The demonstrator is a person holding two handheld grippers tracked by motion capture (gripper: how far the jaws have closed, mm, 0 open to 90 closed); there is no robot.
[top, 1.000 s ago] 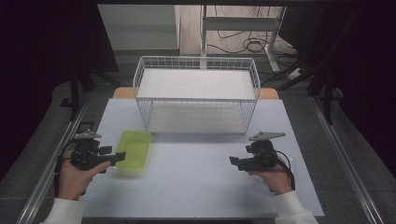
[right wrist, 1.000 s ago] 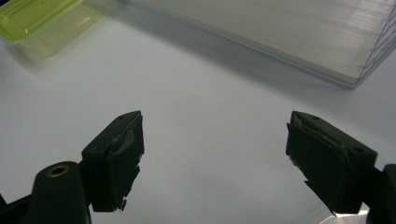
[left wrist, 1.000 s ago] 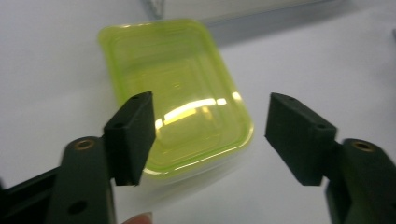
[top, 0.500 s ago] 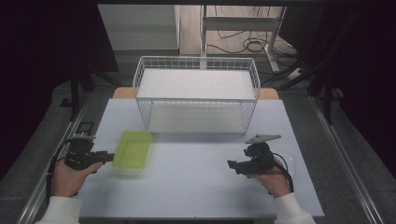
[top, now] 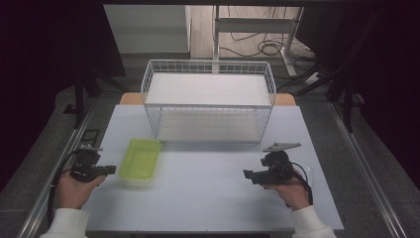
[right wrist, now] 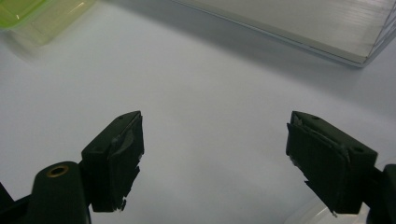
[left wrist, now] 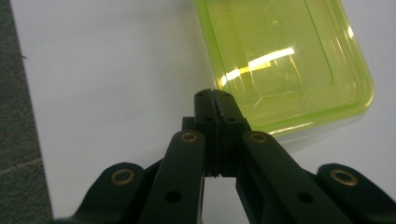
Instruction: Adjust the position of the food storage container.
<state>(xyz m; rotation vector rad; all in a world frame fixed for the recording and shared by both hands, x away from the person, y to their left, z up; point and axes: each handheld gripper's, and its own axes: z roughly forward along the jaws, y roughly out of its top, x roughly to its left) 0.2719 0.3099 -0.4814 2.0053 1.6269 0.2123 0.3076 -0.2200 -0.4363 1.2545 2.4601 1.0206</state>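
Note:
A translucent lime-green plastic container point(top: 140, 161) lies on the pale table point(top: 208, 198) at the left. My left gripper point(top: 113, 169) points at its left side. In the left gripper view the container point(left wrist: 280, 60) lies just beyond the left gripper point(left wrist: 215, 95). Its jaws have just been closing and now meet pad to pad, with nothing between them. My right gripper point(top: 246, 174) is held low over the table at the right, pointing left. In the right gripper view my right gripper point(right wrist: 215, 140) stands wide open over bare table.
A white wire basket point(top: 208, 105) with a pale board in its bottom stands at the middle back, and its near corner point(right wrist: 299, 23) shows in the right gripper view. A clear curved plastic piece point(top: 304, 171) lies under the right hand. Metal rails run along both table sides.
The left gripper's jaws went from open to shut, and the left hand sank a little toward the table's near left. The right hand kept still.

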